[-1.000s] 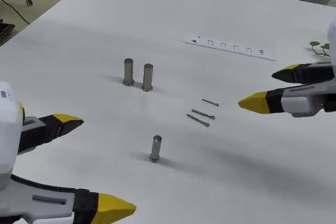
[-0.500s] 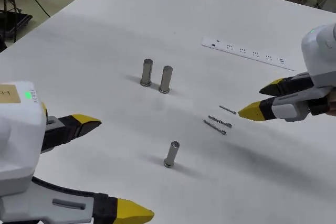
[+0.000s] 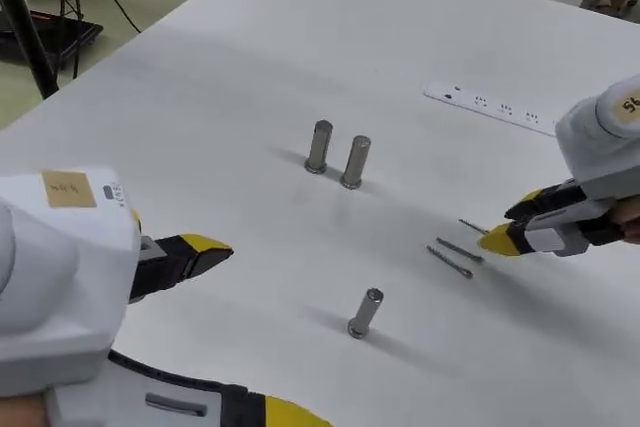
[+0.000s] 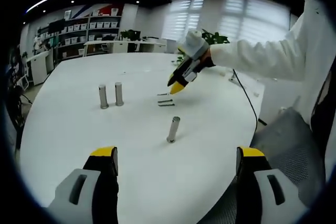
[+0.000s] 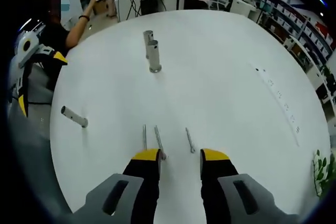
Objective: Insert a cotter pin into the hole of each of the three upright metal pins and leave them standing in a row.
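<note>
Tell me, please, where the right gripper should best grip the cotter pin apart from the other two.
Probably mid-shaft, from above: the cotter pin lies flat on the table, lengthwise ahead of the right gripper, whose open jaws would close across it.

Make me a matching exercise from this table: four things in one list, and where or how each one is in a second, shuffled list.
Things:
1 lone pin
2 cotter pins
3 power strip
4 left gripper

States:
A jaws wide open, holding nothing
B lie flat just ahead of the right gripper
C stands by itself, closest to the left gripper
D lies flat far across the table

Pairs: 1-C, 2-B, 3-D, 4-A
</note>
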`<state>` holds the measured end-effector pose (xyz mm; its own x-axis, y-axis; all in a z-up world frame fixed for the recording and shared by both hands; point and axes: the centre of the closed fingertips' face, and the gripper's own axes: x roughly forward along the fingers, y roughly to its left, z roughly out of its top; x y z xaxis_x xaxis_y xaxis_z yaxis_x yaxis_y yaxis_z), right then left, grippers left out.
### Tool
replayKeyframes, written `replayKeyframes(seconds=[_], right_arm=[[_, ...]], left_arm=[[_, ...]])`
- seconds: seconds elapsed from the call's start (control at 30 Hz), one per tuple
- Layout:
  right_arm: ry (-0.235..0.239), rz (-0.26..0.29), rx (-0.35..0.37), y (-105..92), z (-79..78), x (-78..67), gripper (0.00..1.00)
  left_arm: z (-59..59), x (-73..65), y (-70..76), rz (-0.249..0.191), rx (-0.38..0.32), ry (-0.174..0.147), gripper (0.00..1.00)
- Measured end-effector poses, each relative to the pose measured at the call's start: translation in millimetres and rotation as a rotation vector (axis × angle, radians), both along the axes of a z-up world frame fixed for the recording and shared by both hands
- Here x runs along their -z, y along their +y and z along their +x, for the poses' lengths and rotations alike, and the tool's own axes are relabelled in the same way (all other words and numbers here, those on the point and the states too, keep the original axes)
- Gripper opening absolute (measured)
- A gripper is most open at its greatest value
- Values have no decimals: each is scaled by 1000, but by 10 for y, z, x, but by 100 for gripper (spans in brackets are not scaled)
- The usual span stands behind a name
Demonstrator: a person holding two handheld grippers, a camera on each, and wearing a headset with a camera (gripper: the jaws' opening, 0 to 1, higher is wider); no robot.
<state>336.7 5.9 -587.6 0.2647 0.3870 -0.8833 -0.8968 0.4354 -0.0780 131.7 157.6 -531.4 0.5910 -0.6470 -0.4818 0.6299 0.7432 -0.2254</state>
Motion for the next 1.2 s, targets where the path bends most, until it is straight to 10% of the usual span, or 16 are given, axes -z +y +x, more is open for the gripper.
replayKeyframes(seconds=[0.77, 1.2], right_arm=[[100, -60, -69, 49, 130, 277, 24], [158, -223, -239, 41, 167, 295, 23]], left_arm=[[-37, 110, 149, 16, -31, 39, 92], [-5, 31, 159, 12, -36, 22, 91]])
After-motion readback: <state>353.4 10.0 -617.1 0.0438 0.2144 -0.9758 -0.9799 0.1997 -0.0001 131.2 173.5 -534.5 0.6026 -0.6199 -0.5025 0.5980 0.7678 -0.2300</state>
